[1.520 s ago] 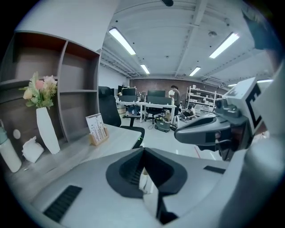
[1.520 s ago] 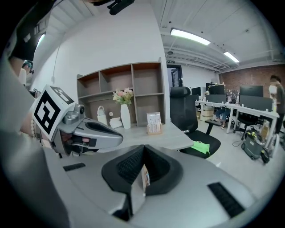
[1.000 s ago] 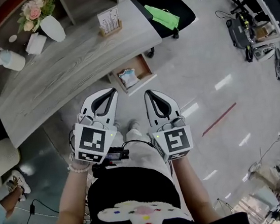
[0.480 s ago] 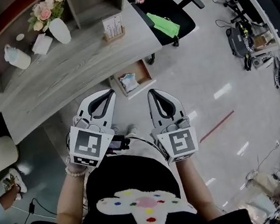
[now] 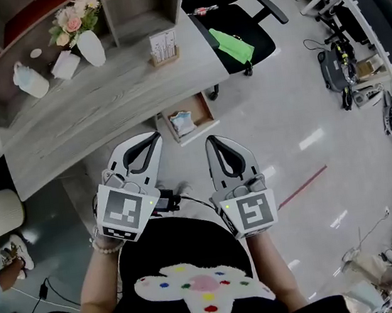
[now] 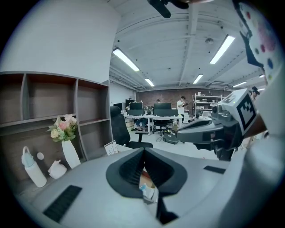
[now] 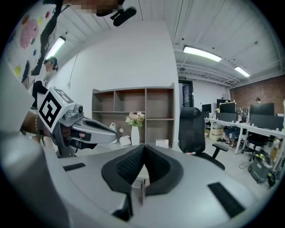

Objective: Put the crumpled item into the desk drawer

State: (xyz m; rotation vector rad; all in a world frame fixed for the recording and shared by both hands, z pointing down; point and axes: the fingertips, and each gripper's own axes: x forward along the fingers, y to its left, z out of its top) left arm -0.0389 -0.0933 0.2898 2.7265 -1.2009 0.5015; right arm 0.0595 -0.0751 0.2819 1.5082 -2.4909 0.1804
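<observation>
**A:** Entry one, the crumpled item (image 5: pixel 182 122)?

**B:** A white and pale blue wad; it lies inside the drawer (image 5: pixel 195 106); the drawer is pulled out from under the desk (image 5: pixel 103 100) and stands open.

**A:** Entry two, the left gripper (image 5: pixel 156 137)?

**B:** Jaws closed tip to tip; nothing between them; held near the person's body, well apart from the drawer.

**A:** Entry three, the right gripper (image 5: pixel 210 142)?

**B:** Same condition; jaws together and empty; just beside the left one.

**A:** Step in hand?

**B:** By my reading the placing itself is done; the item is in, and both claws are clear of it.

**A:** Next move?

**B:** Probably closing the drawer, if anything; that calls for a reach down and forward to the drawer front; a closed tip set flat against it; a straight push toward the desk; watch that the wad does not catch under the desk edge.
</observation>
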